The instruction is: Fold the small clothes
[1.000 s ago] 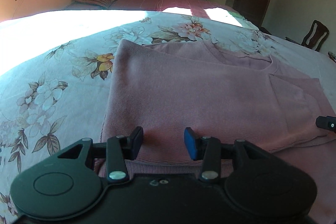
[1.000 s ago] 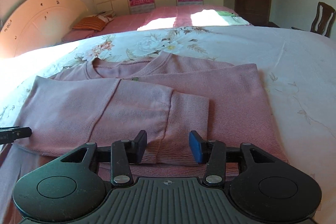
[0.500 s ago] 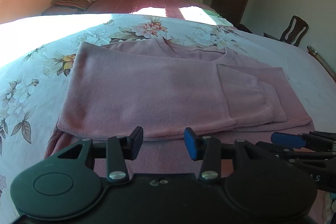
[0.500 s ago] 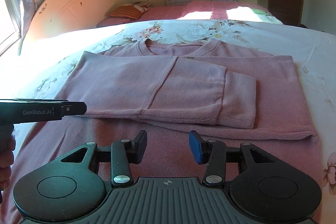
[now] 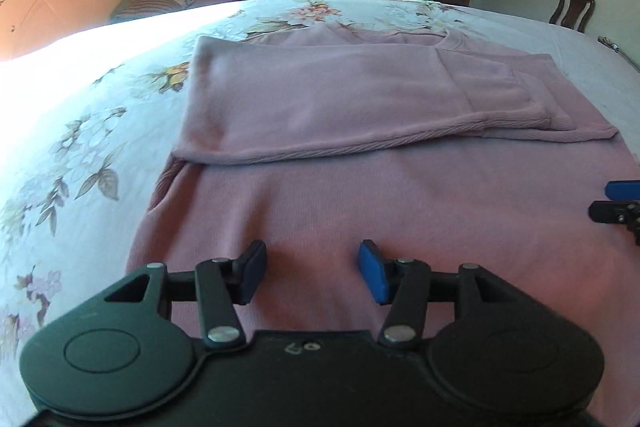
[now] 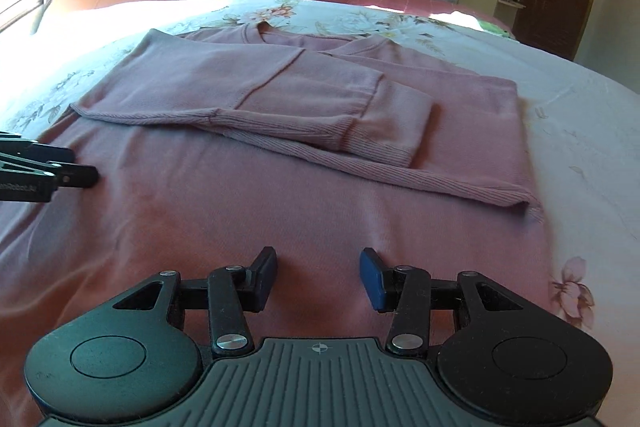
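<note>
Hovering over the half-folded pink sweater point(image 5: 360, 187) on the floral bedspread point(image 5: 80, 147), my left gripper point(image 5: 312, 273) and right gripper point(image 6: 319, 277) gape wide, holding nothing.

Both handheld grippers point forward, side by side, each with its two fingers spread wide and nothing between them. The left gripper point(image 5: 311, 273) shows one dark pad and one blue pad point(image 5: 374, 277); the right gripper point(image 6: 318, 277) matches it. Each tool's tip juts into the other's view: the right gripper point(image 5: 618, 205) from the right edge, the left gripper point(image 6: 44, 175) from the left.
</note>
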